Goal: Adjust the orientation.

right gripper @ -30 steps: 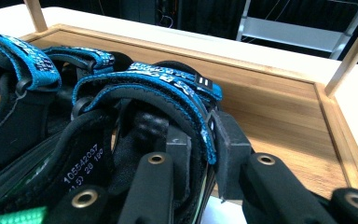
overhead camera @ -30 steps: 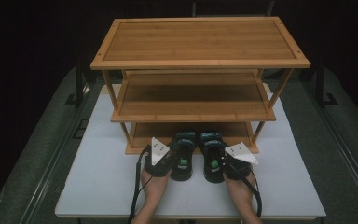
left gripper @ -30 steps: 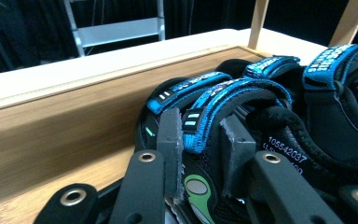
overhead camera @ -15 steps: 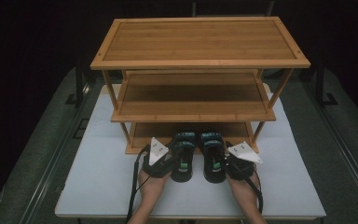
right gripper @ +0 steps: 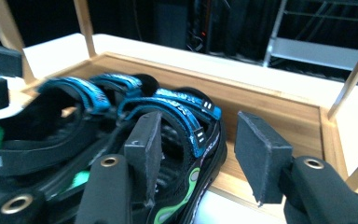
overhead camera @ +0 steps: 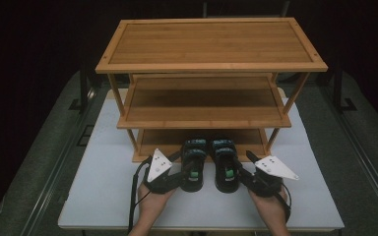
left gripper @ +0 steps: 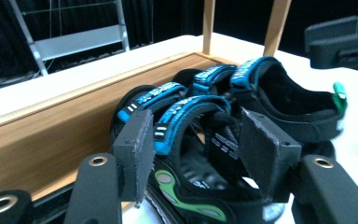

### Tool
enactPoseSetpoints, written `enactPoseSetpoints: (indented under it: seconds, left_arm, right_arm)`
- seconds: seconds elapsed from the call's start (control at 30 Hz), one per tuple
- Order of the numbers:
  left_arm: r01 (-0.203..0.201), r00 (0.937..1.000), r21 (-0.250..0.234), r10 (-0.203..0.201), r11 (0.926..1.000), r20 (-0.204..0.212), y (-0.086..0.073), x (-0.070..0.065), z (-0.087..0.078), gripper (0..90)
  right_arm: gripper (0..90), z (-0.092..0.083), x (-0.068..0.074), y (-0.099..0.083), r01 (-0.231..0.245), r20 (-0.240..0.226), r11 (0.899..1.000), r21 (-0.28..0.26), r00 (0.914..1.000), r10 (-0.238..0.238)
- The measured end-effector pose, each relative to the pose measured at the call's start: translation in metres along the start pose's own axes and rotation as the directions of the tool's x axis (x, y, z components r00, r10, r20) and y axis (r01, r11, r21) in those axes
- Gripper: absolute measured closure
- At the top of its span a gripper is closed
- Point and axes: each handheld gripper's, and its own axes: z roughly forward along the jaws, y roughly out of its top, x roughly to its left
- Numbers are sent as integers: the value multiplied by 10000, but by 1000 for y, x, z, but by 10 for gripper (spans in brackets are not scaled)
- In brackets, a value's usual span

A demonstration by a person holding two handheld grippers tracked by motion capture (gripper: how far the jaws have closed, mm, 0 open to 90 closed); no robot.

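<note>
Both grippers, left point(overhead camera: 177, 178) and right point(overhead camera: 244, 178), have just been opening; fingers wide, sandals point(overhead camera: 210, 164) released between them, toes toward rack point(overhead camera: 147, 153).

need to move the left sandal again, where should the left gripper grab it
Grip the left sandal by its outer side wall near the heel, coming from the left: the left gripper sits there, jaws just opened, and the right sandal blocks the inner side.
</note>
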Motion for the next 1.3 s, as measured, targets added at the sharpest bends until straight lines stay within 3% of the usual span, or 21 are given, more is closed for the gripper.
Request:
enactPoseSetpoints:
  seconds: [0.2, 0.3, 0.47, 0.67, 0.77, 0.97, 1.3]
  left_arm:
    - [-264, 9993, -113, 267, 9996, 254, -4, -7, -13, 382]
    - [-361, 9987, 63, 358, 9993, 355, -7, -11, -17, 360]
    - [-95, 9978, 137, 85, 9999, 662, -15, -13, -23, 308]
    - [-248, 9976, 443, 218, 9987, 662, -24, -16, -24, 279]
    - [-207, 9980, 724, 163, 9972, 604, -29, -17, -21, 220]
    - [-107, 9979, 1137, 33, 9935, 647, -40, -17, -15, 197]
    - [-333, 9972, 2174, 181, 9755, 720, -47, -16, 0, 227]
  right_arm:
    - [423, -24, -1, -9, 459, -619, 9989, 45, 9970, -455]
    - [392, -29, 1, -17, 677, -1032, 9970, 368, 9926, -636]
    - [375, -34, 4, -29, 938, -1205, 9945, 472, 9888, -875]
    - [354, -32, 7, -38, 1086, -1368, 9899, 915, 9860, -956]
    - [342, -30, 6, -42, 1057, -1483, 9882, 1106, 9849, -888]
    - [323, -23, 5, -48, 959, -1542, 9825, 1594, 9855, -712]
    - [313, -10, 6, -54, 1042, -1523, 9641, 2441, 9860, -680]
